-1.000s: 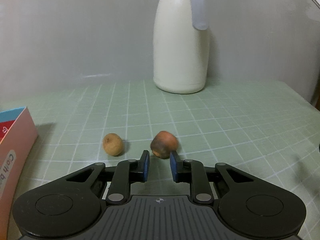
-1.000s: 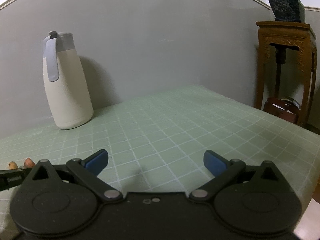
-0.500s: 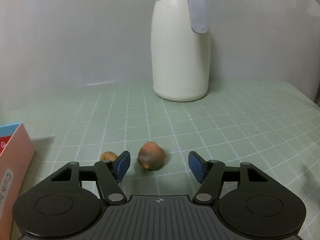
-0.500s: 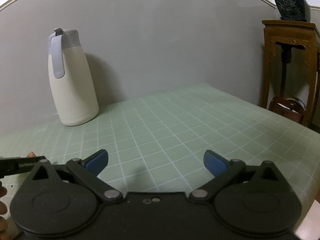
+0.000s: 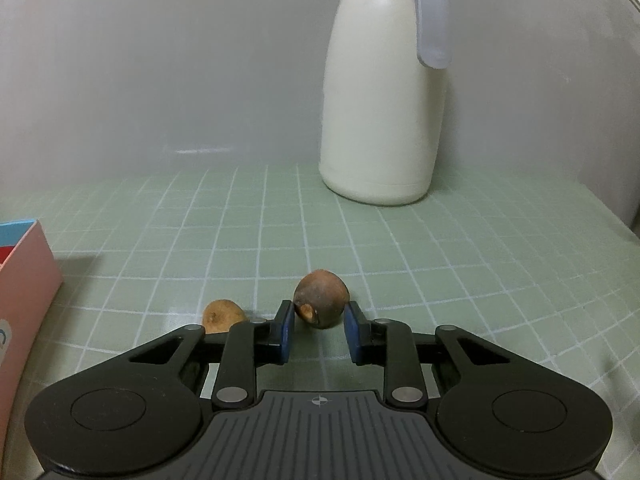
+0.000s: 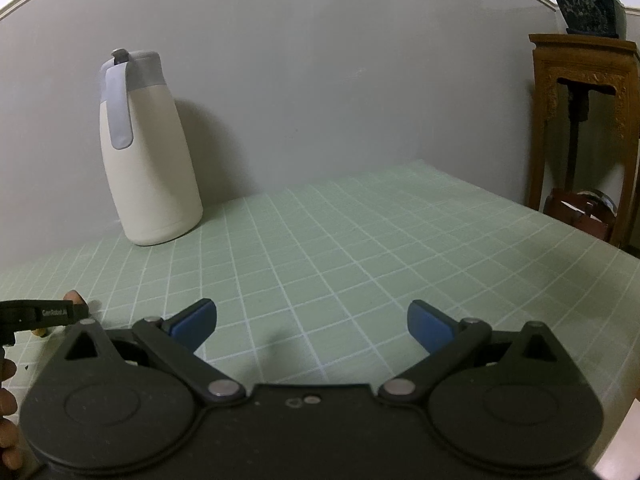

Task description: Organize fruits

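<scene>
Brown fruit [image 5: 321, 298] sits on the bench [image 5: 440, 264], right at the tips of my left gripper [image 5: 319, 322]. Jaws closing on it; the blue pads [image 5: 286, 330] flank its near side, and the left pad looks to touch the skin. I cannot tell whether the right pad presses yet. Skin is dull reddish-brown and round, with a paler tan scar facing me.

A second, smaller fruit [image 5: 222, 315], tan and mottled, lies just left of the first, apart from it, half hidden behind the left gripper's finger link.

Bench surface: pale green cover ruled with a white grid, matte, running back to a plain grey wall [image 5: 160, 80]. A cream jug [image 5: 382, 104] with a grey lid and handle stands upright at the back near the wall. A pink box [image 5: 24, 280] with a blue edge (print on it cut off) stands at the left margin.

My right gripper [image 6: 312, 322] hangs over bare grid with jaws spread wide, nothing between them. Right view also shows a carved wooden stand [image 6: 580, 128] beyond the bench's far corner, carrying a dark planter [image 6: 586, 8].
</scene>
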Tool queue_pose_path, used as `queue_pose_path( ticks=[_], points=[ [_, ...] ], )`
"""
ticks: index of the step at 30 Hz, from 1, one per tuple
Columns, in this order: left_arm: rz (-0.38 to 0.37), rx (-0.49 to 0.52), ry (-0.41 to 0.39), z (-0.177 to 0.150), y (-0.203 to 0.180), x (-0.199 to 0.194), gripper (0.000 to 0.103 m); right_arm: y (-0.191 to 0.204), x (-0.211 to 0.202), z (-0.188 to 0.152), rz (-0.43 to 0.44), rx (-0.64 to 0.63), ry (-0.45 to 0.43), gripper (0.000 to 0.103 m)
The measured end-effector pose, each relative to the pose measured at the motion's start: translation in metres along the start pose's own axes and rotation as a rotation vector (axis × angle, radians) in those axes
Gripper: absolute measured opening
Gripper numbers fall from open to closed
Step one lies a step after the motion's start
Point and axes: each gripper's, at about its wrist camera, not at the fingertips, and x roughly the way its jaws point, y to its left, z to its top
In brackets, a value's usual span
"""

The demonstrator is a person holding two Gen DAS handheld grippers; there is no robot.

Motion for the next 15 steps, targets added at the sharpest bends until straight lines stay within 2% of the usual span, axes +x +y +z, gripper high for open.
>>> queue_pose_path(
  ticks=[5,12,15],
  points=[
    [-0.004,0.007,-0.022,-0.002,-0.001,-0.008,0.026,0.002,0.000,0.000,0.004,-0.006,-0.001,0.102],
    [-0.019,0.006,0.011,-0.004,0.003,-0.012,0.025,0.003,-0.001,0.000,0.008,-0.009,0.000,0.102],
    [-0.017,0.019,0.020,-0.010,0.004,-0.018,0.016,0.002,-0.001,0.000,0.008,-0.002,-0.001,0.102]
  ],
)
